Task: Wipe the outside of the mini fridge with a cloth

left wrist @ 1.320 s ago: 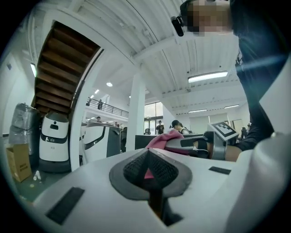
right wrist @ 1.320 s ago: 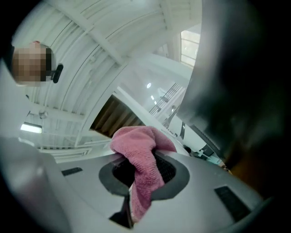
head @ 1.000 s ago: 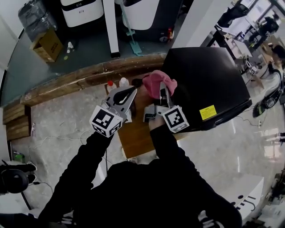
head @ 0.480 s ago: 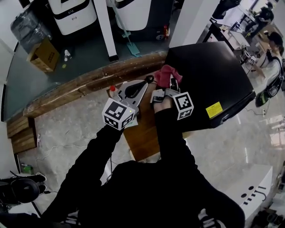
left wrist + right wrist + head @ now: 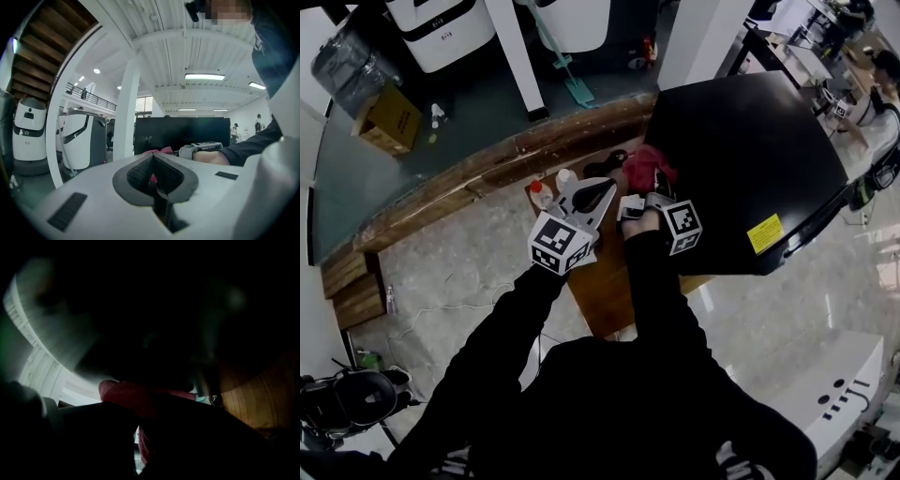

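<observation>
The right gripper (image 5: 645, 189) is clamped on a pink cloth (image 5: 648, 165) — in the right gripper view the fabric (image 5: 136, 397) is pinched between the dark jaws, with a black surface filling most of the frame. In the head view the cloth sits bunched at the left edge of the black mini fridge (image 5: 750, 150), against its casing. The left gripper (image 5: 606, 187) hangs just beside it over a small wooden table (image 5: 605, 281), its jaws pressed together with nothing between them — the left gripper view looks toward the fridge (image 5: 183, 133). Two small bottles (image 5: 553, 186) stand near the left gripper.
</observation>
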### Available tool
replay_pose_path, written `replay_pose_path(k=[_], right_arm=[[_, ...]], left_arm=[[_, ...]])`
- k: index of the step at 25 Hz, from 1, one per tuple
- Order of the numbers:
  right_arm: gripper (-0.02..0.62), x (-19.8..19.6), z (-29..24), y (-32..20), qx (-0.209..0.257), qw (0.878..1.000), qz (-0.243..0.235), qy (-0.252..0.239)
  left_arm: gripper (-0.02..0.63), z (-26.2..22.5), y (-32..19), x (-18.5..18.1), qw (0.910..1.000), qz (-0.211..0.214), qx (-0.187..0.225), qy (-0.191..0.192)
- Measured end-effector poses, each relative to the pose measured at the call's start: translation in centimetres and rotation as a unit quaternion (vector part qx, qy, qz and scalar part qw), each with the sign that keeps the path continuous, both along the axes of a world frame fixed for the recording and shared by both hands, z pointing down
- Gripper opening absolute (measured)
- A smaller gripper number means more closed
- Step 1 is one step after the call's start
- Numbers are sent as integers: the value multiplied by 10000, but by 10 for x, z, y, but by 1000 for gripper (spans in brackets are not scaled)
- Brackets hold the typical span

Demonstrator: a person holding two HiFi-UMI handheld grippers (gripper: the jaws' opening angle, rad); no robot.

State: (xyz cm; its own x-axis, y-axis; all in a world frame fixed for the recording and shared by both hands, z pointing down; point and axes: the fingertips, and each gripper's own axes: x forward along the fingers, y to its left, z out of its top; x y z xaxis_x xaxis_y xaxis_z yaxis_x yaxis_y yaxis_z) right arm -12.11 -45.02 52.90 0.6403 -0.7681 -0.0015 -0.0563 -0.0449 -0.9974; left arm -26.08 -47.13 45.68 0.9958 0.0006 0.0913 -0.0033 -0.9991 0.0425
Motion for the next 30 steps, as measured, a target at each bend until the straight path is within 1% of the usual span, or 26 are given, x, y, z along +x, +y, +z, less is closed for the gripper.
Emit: replay_pose_path(k=[4,8,12,15,18,23,26,30], right_arm=[[57,3,40,-1,-98,9999,-8,-126],[57,2,77,-1,-203,9987,72,-452],[57,4,114,3,-430,9973,27,-592],[57,5,152,4,-575,9943,132,-890],[57,4,188,4,-609,9910,250,-1168],[57,3,229,-4,-755,9889,159,-1266],[57,6,251,-1,-870,9864,189,-1380],[55,5,274,3,-833,9823,308,-1648]], left_arm=[[6,40,2,5,9994,23,-214,-273],[6,75,7,5,9981,25,-327,-528],[6,103,12,4,9959,-28,-504,-751],[6,117,14,3,9944,-4,-564,-890],[6,127,16,0,9932,45,-613,-993],[6,142,13,-7,9919,36,-633,-1097],[6,154,10,-7,9906,-23,-614,-1221],[6,165,5,-14,9888,-139,-665,-1329]])
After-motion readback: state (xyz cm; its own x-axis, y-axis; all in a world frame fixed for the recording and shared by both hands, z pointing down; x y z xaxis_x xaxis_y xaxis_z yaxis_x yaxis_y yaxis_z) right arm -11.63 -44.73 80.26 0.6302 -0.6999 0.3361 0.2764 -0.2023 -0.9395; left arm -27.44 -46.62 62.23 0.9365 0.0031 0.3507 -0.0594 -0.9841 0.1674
